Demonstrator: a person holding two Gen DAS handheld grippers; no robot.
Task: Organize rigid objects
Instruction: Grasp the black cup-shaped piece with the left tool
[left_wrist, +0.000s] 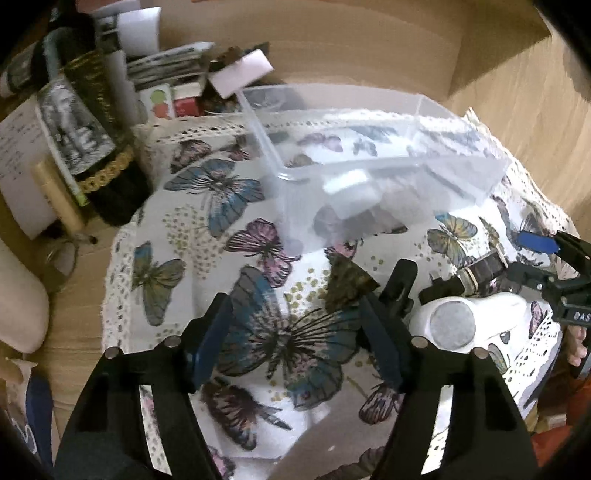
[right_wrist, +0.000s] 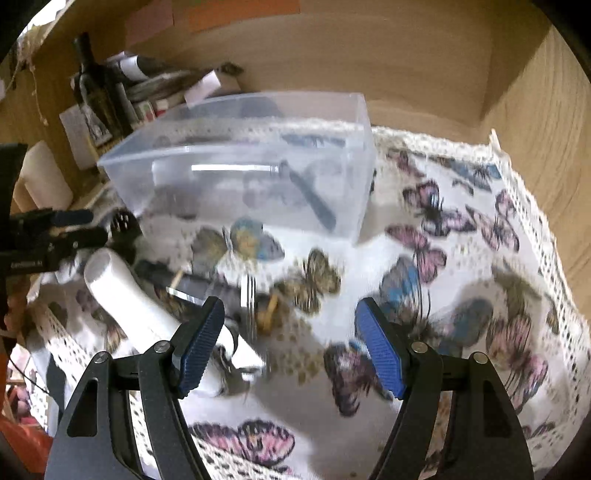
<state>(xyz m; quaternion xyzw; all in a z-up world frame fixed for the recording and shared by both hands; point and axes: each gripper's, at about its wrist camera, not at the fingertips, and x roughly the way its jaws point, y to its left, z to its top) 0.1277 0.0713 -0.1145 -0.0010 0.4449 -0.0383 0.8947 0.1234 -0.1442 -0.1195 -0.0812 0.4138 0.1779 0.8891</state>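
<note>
**Both grippers open over the butterfly cloth, loose items waiting beside the clear bin**

Left wrist view: the left gripper (left_wrist: 295, 339) hovers above the butterfly tablecloth (left_wrist: 236, 206) with its blue pads spread wide and nothing between them. The clear plastic bin (left_wrist: 369, 147) sits on the cloth beyond the fingers; a white block and darker pieces show blurred through its wall, so it is probably the collecting place for the rigid objects. On the near side of the bin lie a small dark patterned piece (left_wrist: 349, 282) by the right finger, and to its right a white hair dryer (left_wrist: 469, 321) and a dark banded object (left_wrist: 480, 271). The right gripper (left_wrist: 546, 254) reaches in from the right edge, nearest the banded object; its body carries letters reading roughly "BAS", cut off. Left of the bin, off the cloth, stands a dark bottle (left_wrist: 85, 122) with a portrait label, plus boxes and handwritten paper too blurred to read.

Right wrist view: the right gripper (right_wrist: 290, 347) is likewise wide open and empty. The bin stands beyond it, with a long dark item inside. Nearer than the bin, left of the fingers, the hair dryer lies beside a dark bundle with a fork (right_wrist: 251, 295), likely still to be sorted. The left gripper shows at the left edge, its printing illegible.
</note>
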